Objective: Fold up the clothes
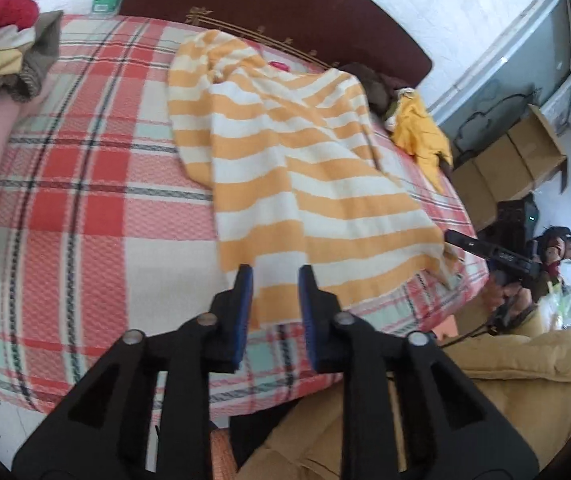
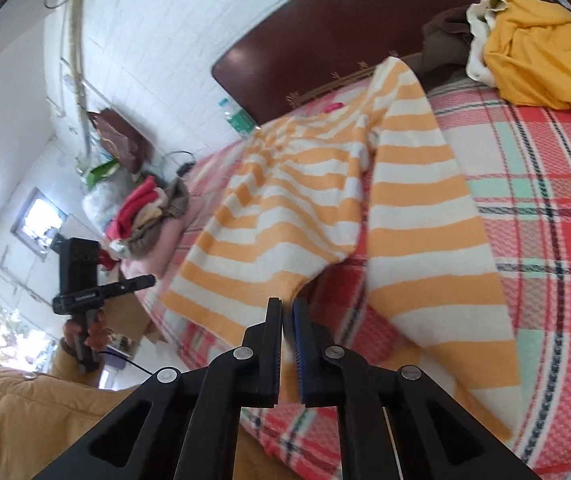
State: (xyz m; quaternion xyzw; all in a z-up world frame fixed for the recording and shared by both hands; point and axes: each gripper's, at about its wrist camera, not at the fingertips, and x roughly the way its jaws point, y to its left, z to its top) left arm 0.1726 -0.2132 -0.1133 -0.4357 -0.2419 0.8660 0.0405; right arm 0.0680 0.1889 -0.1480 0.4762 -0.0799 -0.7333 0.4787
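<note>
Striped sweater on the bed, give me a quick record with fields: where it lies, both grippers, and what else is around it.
sweater: orange and white striped sweater, spread rumpled on the plaid bedspread
left gripper: open, at the sweater's near hem, holding nothing
right gripper: shut, nothing seen between its pads
clothes pile: at one side of the bed
yellow garment: near the headboard

Beside the dark headboard (image 2: 325, 36), a brown garment (image 2: 445, 36) half buried under the yellow cloth (image 2: 541, 48), kind unclear. Pile of clothes (image 1: 1, 40) left of it cut by the edge. Striped sweater (image 2: 425, 216) blurred near the fingers.
</note>
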